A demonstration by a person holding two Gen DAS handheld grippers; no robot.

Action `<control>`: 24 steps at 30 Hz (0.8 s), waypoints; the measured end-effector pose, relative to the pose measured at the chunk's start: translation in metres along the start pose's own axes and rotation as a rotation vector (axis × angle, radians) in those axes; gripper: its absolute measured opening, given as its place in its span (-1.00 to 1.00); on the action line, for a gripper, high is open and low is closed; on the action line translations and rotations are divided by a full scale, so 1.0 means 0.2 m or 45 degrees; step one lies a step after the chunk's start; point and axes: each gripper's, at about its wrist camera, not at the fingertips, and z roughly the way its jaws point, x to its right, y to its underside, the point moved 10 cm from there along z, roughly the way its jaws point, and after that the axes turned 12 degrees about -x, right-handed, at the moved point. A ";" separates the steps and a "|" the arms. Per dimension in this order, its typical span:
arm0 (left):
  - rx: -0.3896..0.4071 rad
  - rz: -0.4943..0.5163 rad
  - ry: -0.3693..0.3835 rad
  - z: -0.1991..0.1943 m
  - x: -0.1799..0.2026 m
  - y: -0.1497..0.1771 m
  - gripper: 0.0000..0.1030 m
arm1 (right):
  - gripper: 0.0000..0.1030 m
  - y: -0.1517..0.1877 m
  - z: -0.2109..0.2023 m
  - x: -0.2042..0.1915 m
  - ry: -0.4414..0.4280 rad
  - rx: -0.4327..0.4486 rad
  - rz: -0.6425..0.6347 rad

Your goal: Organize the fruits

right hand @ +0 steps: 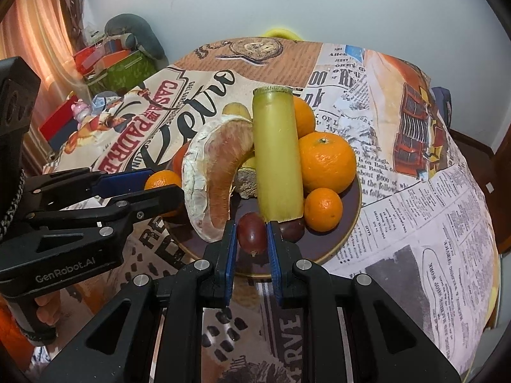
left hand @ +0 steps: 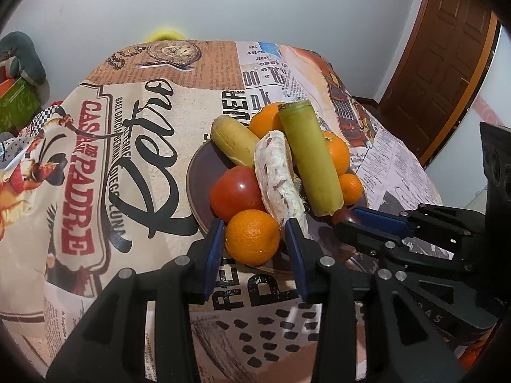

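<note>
A dark plate holds piled fruit: a green sugarcane piece, a pomelo wedge, a banana, a tomato, several oranges. My left gripper has its jaws on both sides of the nearest orange, touching it. My right gripper has its jaws closed against a dark red fruit at the plate's front edge.
The plate sits on a table under a printed newspaper-pattern cloth. A wooden door stands at the right. Boxes and clutter lie beyond the table's left side.
</note>
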 end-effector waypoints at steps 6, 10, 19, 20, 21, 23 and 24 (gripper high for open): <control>0.027 0.007 -0.021 -0.05 0.00 0.00 -0.15 | -0.49 0.00 -0.01 0.00 0.006 0.004 0.005; 0.054 -0.003 -0.033 -0.10 0.00 0.00 -0.15 | -0.42 -0.01 -0.08 0.01 0.008 0.040 0.016; 0.211 -0.005 -0.050 -0.45 0.05 -0.03 -0.15 | -0.42 -0.05 -0.41 -0.01 0.045 0.197 0.021; 0.244 0.000 -0.053 -0.52 0.06 -0.03 -0.15 | -0.42 -0.05 -0.49 -0.02 0.053 0.231 0.019; 0.269 0.005 -0.056 -0.58 0.07 -0.03 -0.15 | -0.42 -0.05 -0.53 -0.03 0.058 0.254 0.017; 0.320 0.018 -0.068 -0.69 0.10 -0.04 -0.15 | -0.42 -0.06 -0.67 -0.06 0.067 0.323 0.011; 0.354 0.026 -0.075 -0.76 0.12 -0.03 -0.15 | -0.42 -0.06 -0.72 -0.07 0.072 0.348 0.007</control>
